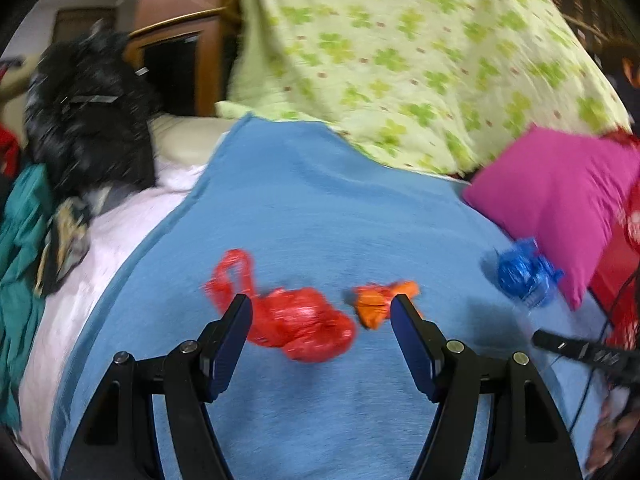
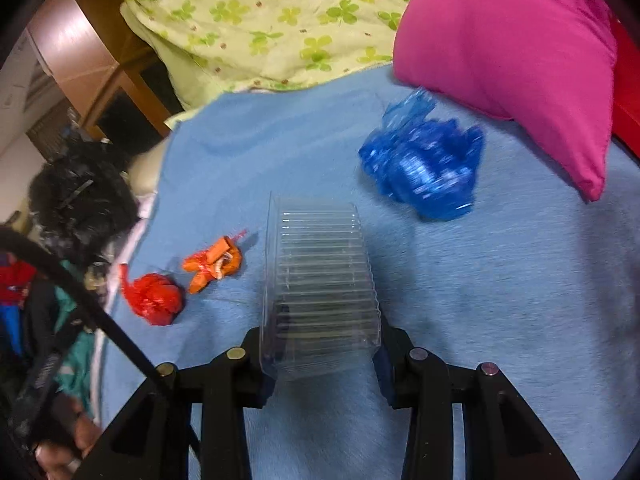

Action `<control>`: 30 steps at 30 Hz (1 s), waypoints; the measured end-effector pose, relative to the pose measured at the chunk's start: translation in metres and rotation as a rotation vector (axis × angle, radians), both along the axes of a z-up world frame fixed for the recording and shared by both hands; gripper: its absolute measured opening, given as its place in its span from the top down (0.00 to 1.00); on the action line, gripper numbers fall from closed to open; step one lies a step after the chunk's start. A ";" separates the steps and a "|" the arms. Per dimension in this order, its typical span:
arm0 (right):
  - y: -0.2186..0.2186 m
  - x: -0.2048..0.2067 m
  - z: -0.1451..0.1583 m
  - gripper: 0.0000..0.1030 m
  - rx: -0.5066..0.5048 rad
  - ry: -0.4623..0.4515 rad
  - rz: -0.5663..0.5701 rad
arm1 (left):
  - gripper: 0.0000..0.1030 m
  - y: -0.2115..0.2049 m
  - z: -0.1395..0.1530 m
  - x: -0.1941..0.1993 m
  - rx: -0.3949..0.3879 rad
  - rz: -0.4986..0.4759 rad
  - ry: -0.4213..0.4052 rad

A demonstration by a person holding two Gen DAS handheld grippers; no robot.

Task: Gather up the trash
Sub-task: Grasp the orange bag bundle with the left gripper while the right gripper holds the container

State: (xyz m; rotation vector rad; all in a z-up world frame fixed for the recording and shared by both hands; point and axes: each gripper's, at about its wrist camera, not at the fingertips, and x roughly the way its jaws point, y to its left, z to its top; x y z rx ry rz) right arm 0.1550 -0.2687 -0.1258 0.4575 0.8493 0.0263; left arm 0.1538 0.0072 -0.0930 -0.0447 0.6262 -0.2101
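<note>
Four pieces of trash are seen on the blue blanket (image 2: 500,320): a clear plastic container (image 2: 320,292), a crumpled blue bag (image 2: 424,164), an orange wrapper (image 2: 212,266) and a red bag (image 2: 156,298).

Right gripper (image 2: 320,344): the jaws are closed on the near end of the clear plastic container, one finger pressed to each side, and the ribbed container is seen jutting away from the claw over the blanket. Whether its far end touches the blanket cannot be told.

Left gripper (image 1: 320,308): the jaws are held wide apart, with nothing gripped. From the left wrist view, the red bag is seen between the fingers, nearer the left one, and the orange wrapper is found just beside the right fingertip. Contact with either cannot be confirmed, as the picture is blurred.

The blue bag is placed at the far right of the blanket, just beside a pink pillow (image 2: 508,52). The red bag and orange wrapper lie close together at the left, well apart from the blue bag. A green patterned quilt (image 2: 260,12) is noted at the far edge of the blanket, and a dark heap of clothing (image 1: 88,112) at the far left.
</note>
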 end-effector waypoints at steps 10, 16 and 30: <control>-0.031 -0.045 0.009 0.59 -0.008 -0.013 0.045 | 0.24 -0.068 -0.009 0.025 0.123 -0.234 -0.004; -0.043 -0.054 0.002 0.59 0.005 0.001 0.045 | 0.20 -0.083 -0.025 0.062 0.072 -0.260 0.117; -0.050 -0.058 -0.002 0.59 0.017 0.004 0.056 | 0.20 -0.104 -0.063 0.092 0.189 -0.181 0.251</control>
